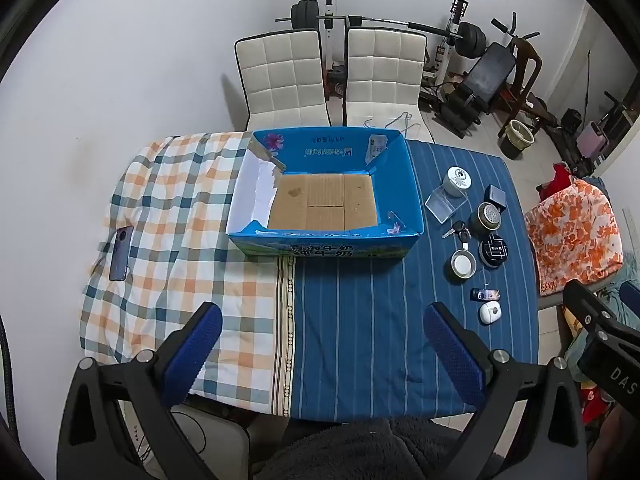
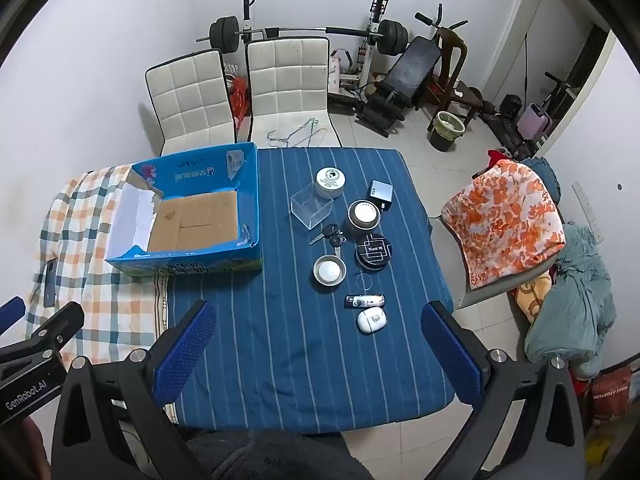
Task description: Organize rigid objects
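An open blue cardboard box (image 1: 400, 184) (image 2: 250, 196) stands empty at the middle of the table. To its right on the blue striped cloth lie several small items: a white round jar (image 2: 330, 182), a clear plastic box (image 2: 312, 210), a dark square case (image 2: 380, 194), a round tin (image 2: 363, 214), keys (image 2: 332, 236), a black round tin (image 2: 374, 256), a small metal cup (image 2: 329, 270), a lighter (image 2: 365, 301) and a white earbud case (image 2: 372, 320). My left gripper (image 1: 320, 320) and right gripper (image 2: 316, 316) are open and empty, high above the table's near edge.
A phone (image 1: 121, 253) lies on the checked cloth at the left. Two white chairs (image 1: 332, 76) stand behind the table. A chair with an orange floral cover (image 2: 504, 220) stands at the right. Gym equipment (image 2: 400, 80) fills the back.
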Motion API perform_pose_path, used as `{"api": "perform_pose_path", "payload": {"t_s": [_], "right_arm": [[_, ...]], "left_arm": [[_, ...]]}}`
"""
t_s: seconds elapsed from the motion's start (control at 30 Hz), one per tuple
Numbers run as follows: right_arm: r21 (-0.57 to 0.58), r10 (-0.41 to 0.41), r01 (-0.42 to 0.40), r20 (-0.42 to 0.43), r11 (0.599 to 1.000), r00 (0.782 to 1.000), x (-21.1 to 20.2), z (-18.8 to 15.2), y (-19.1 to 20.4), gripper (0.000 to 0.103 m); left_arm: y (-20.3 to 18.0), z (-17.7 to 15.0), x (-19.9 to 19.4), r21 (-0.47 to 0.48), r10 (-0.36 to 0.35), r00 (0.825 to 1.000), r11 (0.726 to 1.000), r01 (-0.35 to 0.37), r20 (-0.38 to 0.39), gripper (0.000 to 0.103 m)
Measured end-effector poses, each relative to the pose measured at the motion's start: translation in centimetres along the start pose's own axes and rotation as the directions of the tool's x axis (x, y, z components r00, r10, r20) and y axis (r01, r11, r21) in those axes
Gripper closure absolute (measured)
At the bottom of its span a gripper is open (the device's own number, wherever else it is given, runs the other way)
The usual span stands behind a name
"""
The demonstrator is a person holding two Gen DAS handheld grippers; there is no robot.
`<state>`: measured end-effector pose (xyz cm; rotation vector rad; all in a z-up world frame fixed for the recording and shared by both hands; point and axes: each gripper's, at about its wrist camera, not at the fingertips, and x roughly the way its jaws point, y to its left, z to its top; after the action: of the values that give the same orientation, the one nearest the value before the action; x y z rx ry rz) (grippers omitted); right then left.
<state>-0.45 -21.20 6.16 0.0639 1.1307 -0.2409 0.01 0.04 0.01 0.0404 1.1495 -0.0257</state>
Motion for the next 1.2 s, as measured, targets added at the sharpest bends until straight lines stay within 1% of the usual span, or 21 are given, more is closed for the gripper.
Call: {"api": "perform_pose_path", "payload": {"t_s": [0.3, 0.53, 0.7, 0.83, 0.97, 1.2], "right_arm": [[0.002, 0.002, -0.002, -0.013, 1.000, 1.000, 0.5, -0.1, 0.5, 0.000], [0.001, 0.005, -0.005, -0.007, 1.000, 1.000, 0.4, -0.3, 0.2, 0.000], [0.006, 0.004, -0.004, -0.009, 1.000, 1.000, 0.5, -0.2, 0.6, 0.000], [0.007, 0.007, -0.007, 0.002, 1.000, 1.000, 1.1, -1.0, 0.6, 0.000], [0.002, 0.009, -0.009, 0.007, 1.000, 1.000, 0.0, -0.2, 1.4, 0.000], [0.004, 0.013, -0.013, 0.035, 1.000, 0.999, -1.1, 0.7, 1.6, 0.000]], "left_arm": [[-0.1, 0.0, 0.0, 0.004, 0.006, 1.000, 1.000, -0.006, 0.000, 0.000], [0.0, 0.0, 0.0, -0.001, 0.008, 1.000, 1.000, -0.009, -0.002, 0.000], [0.0, -0.3, -0.4, -0.009, 0.012, 1.000, 1.000, -0.012, 0.012, 0.000], [0.2, -0.3, -0.8, -0.010, 0.015, 1.000, 1.000, -0.015, 0.023, 0.000], [0.7, 0.2, -0.8, -0.012, 0.015, 1.000, 1.000, -0.014, 0.027, 0.000], [0.8, 0.9, -1.7, -0.009, 0.020, 0.998, 1.000, -0.019, 0.054, 0.000]]}}
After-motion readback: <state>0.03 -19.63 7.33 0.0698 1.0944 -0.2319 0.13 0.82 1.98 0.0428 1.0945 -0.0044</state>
